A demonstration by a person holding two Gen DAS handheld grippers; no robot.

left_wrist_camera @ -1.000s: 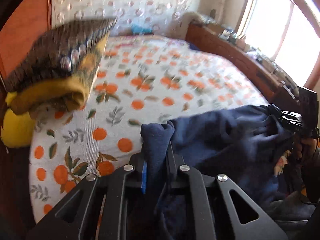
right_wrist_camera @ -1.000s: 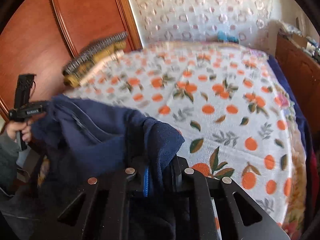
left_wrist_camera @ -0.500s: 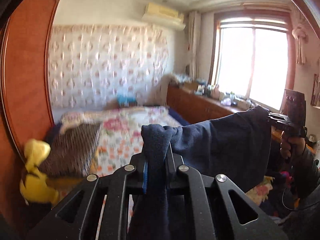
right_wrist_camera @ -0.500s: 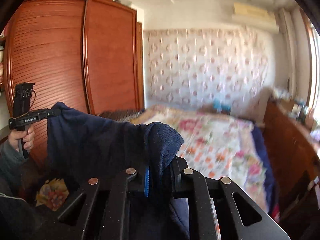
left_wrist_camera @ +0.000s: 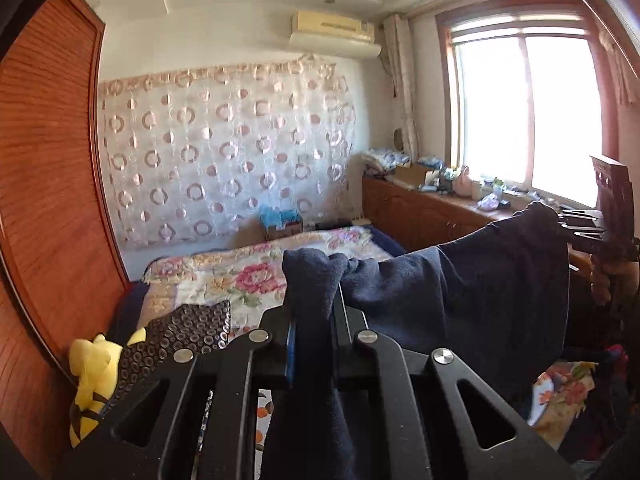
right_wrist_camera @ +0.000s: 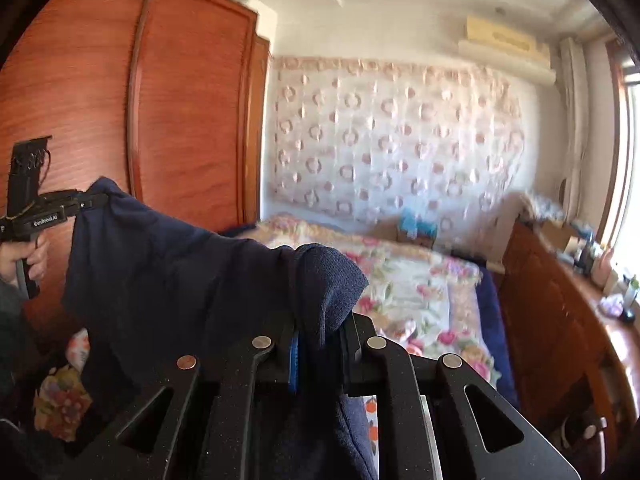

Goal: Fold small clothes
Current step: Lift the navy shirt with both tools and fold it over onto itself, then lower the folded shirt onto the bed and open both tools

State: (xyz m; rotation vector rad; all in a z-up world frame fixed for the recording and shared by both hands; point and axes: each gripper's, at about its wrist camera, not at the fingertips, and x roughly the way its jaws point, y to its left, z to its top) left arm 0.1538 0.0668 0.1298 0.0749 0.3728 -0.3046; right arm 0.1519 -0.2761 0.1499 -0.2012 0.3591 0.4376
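A dark navy fleece garment (left_wrist_camera: 460, 292) hangs stretched in the air between both grippers, above the bed's near edge. My left gripper (left_wrist_camera: 314, 312) is shut on one top corner of it. My right gripper (right_wrist_camera: 318, 320) is shut on the other top corner; the cloth (right_wrist_camera: 180, 280) spans left from it. In the left wrist view the right gripper (left_wrist_camera: 580, 226) shows at the far right, holding the cloth. In the right wrist view the left gripper (right_wrist_camera: 60, 208) shows at the far left. The garment's lower part hangs out of sight.
The bed (left_wrist_camera: 240, 276) with a floral cover lies ahead and below. A folded dark patterned cloth (left_wrist_camera: 180, 332) and a yellow plush toy (left_wrist_camera: 90, 376) sit at its left edge. A wooden wardrobe (right_wrist_camera: 120, 100) stands left; a cluttered wooden cabinet (left_wrist_camera: 432, 212) runs under the window.
Both grippers have lifted the navy garment from low over the orange-print sheet up into the air and levelled out. The cloth now hangs spread between them.
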